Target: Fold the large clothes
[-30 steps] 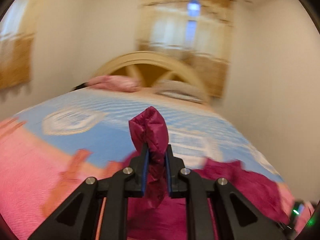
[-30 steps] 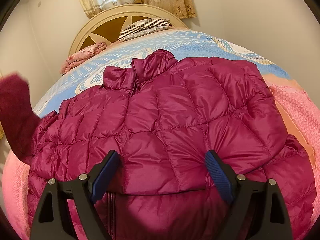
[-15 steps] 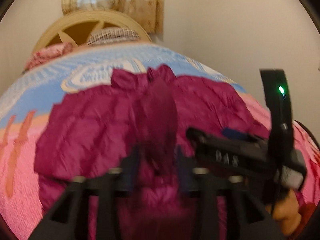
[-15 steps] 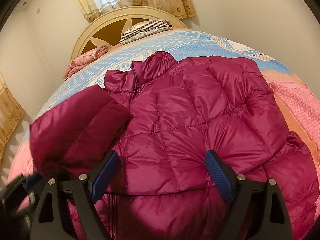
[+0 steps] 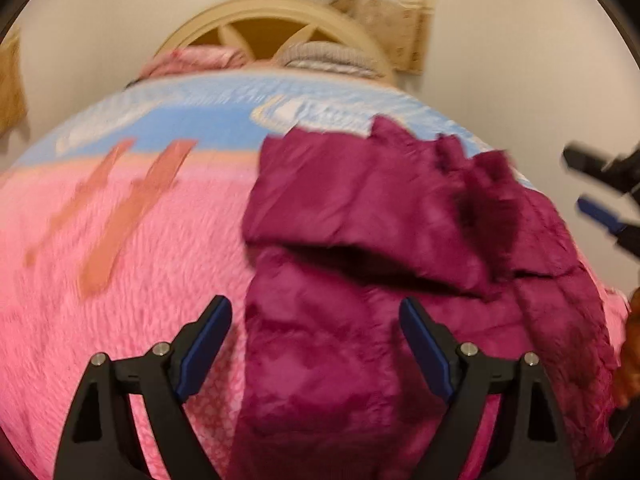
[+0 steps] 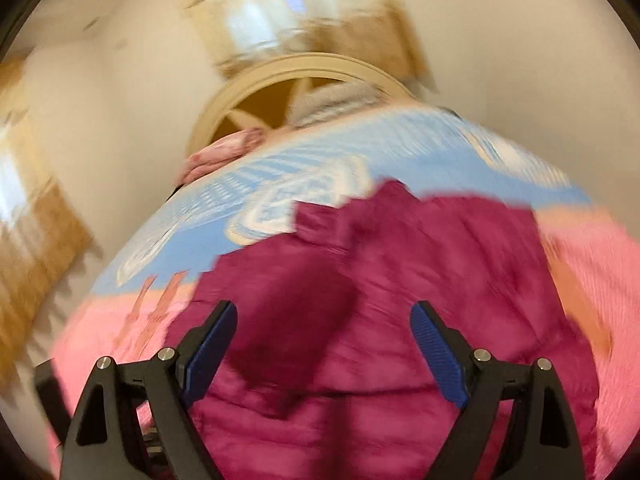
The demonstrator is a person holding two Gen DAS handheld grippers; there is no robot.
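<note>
We saw the magenta puffer jacket (image 5: 400, 280) lying on the bed (image 5: 120, 280), sleeve now folded across; our left gripper (image 5: 316, 340) jaws were opening, sleeve released, right gripper (image 6: 324, 344) jaws spread

Both views are pretty smeary from motion blur, the right wrist one worst: the curtains (image 6: 280, 12) and wall streak into mush. Warm, soft indoor light, fairly bright, with daylight glowing through the curtained window up top. Heavy fisheye bend, with the bed (image 5: 120, 240) bulging like a dome, and dark vignette corners. Only the black claw arms at the bottom stay sharp. No harsh glare.
</note>
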